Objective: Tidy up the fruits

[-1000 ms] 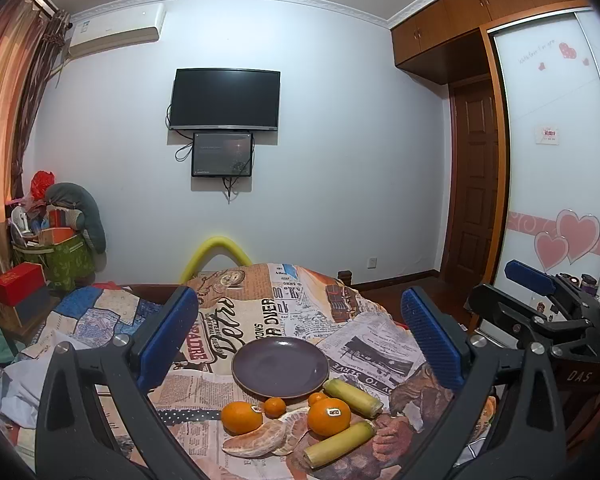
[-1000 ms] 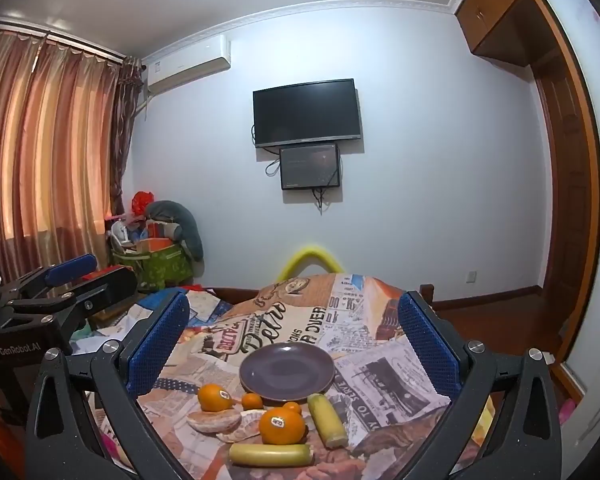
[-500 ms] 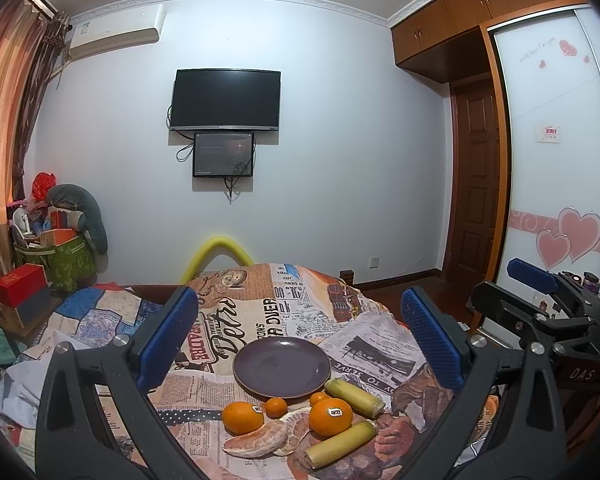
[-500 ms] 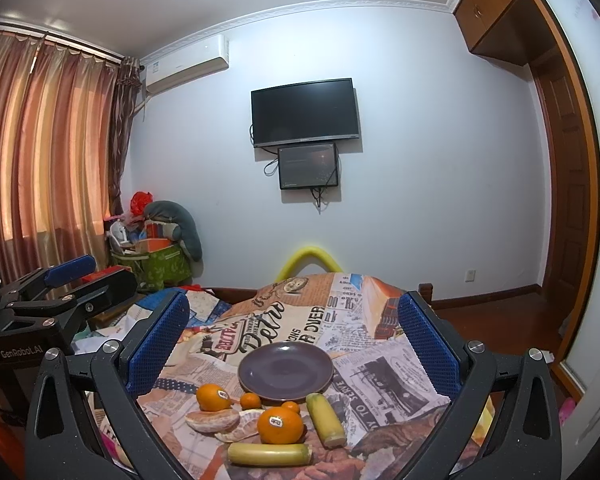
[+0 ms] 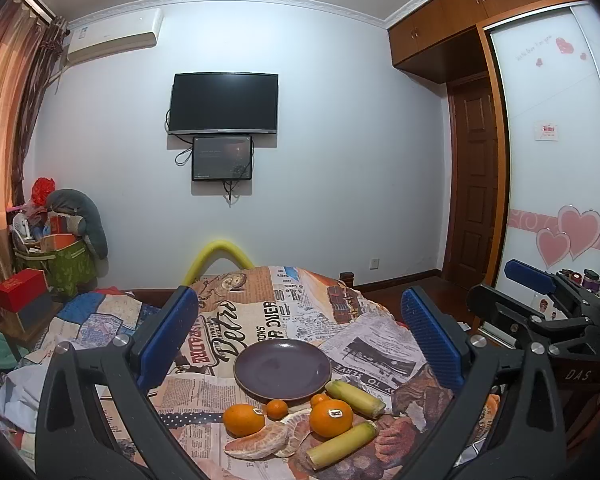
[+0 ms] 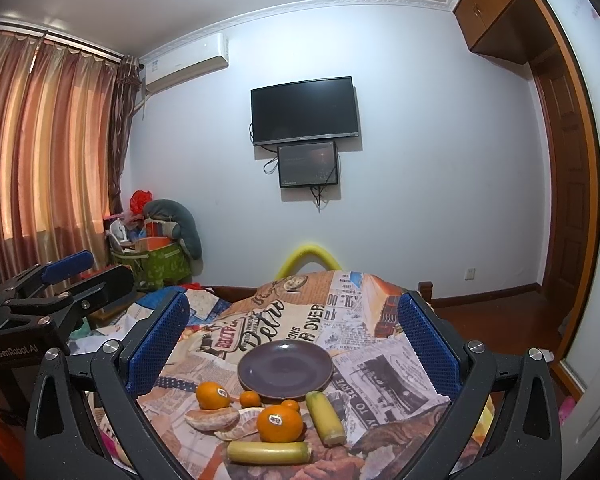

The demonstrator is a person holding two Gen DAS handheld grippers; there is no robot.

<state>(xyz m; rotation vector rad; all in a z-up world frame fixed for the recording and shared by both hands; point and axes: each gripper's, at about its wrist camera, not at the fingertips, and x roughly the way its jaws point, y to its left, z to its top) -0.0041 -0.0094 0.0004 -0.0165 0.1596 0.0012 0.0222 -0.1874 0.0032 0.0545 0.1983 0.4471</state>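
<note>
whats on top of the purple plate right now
Nothing: the purple plate is bare across its whole face in both views. The oranges, peeled segments and yellow-green stalks all lie on the printed cloth in front of it.

plate (image 5: 282,368): dark, bare | oranges (image 5: 331,418), cane pieces (image 5: 342,445): just beside it

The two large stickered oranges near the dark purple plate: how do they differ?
The left orange lies beside the purple plate's near-left rim; the right orange sits further forward, between the peeled segments and the yellow-green stalks. The right orange looks bigger, perhaps only because it is nearer. Both rest on the newspaper-print cloth, ungrasped.
</note>
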